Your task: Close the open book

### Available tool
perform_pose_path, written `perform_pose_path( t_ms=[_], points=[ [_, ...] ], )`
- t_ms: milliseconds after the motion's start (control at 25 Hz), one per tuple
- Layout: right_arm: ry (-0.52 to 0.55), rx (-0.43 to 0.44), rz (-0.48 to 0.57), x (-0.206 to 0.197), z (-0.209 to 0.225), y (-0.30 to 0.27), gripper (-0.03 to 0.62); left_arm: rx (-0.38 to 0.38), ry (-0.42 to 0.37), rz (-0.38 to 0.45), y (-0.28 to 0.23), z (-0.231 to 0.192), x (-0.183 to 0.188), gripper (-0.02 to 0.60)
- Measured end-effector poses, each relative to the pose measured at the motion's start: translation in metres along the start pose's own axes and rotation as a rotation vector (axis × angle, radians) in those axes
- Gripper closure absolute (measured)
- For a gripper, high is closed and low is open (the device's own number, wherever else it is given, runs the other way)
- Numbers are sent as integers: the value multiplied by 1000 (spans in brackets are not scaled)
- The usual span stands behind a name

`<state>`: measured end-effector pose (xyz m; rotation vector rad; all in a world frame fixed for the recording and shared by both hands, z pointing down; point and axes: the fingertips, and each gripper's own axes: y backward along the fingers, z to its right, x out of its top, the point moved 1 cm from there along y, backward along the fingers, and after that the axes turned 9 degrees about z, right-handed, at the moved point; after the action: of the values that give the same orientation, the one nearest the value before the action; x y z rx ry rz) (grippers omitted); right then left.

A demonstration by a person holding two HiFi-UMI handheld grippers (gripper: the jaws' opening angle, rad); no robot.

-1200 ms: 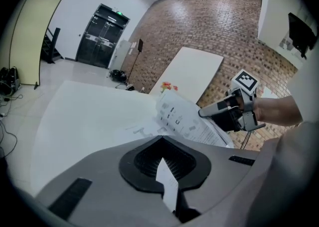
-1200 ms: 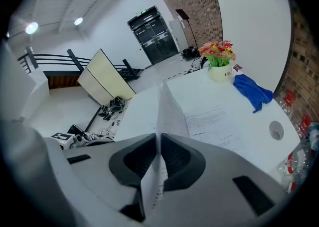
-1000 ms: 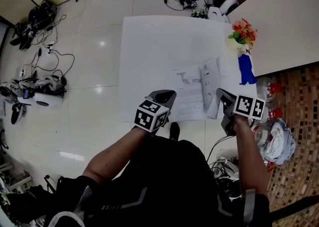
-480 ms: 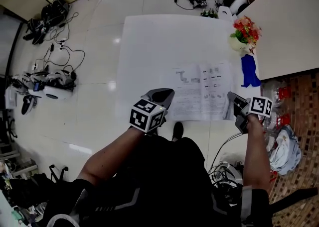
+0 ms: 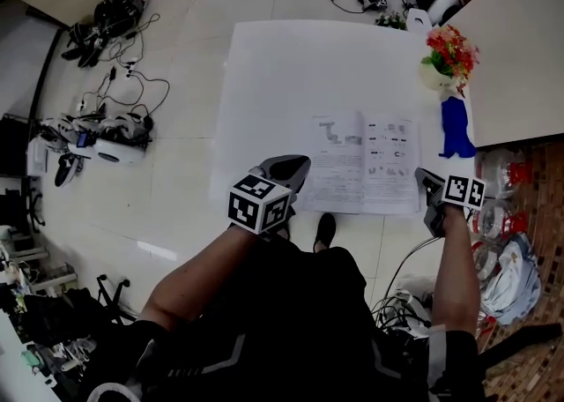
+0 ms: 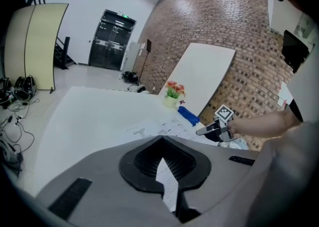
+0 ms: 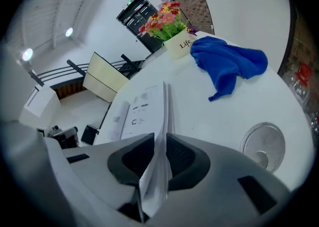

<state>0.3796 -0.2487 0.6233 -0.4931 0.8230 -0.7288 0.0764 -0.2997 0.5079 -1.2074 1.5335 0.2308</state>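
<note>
Head view: left tongs and right tongs pinch the open book

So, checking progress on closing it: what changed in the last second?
The right claw, still shut on the right-hand pages, swung them from upright out and down; the book now lies flat open. The left claw stayed clamped on its left edge; flowers, blue cloth unmoved.
</note>
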Motion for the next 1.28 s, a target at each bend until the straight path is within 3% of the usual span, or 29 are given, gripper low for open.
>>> perform_pose_path(
  t_ms=[120,400,560,760,1000,1160,1280],
  points=[
    [53,-53,13,0,5,4,553,15,11,5,7,-8,-1,586],
    [126,-77,63,10,-20,17,553,5,18,29,20,-18,0,586],
    [222,-34,89,21,-65,17,551,-3,19,51,28,-26,2,586],
    [403,55,101,28,-152,3,548,6,24,90,42,-38,11,586],
    [680,185,-32,-22,-249,-34,469,43,44,120,57,-54,14,586],
    [882,257,-146,-70,-278,-53,416,78,56,133,66,-58,11,586],
    [974,298,-187,-93,-283,-58,414,106,59,132,71,-57,7,586]
  ],
)
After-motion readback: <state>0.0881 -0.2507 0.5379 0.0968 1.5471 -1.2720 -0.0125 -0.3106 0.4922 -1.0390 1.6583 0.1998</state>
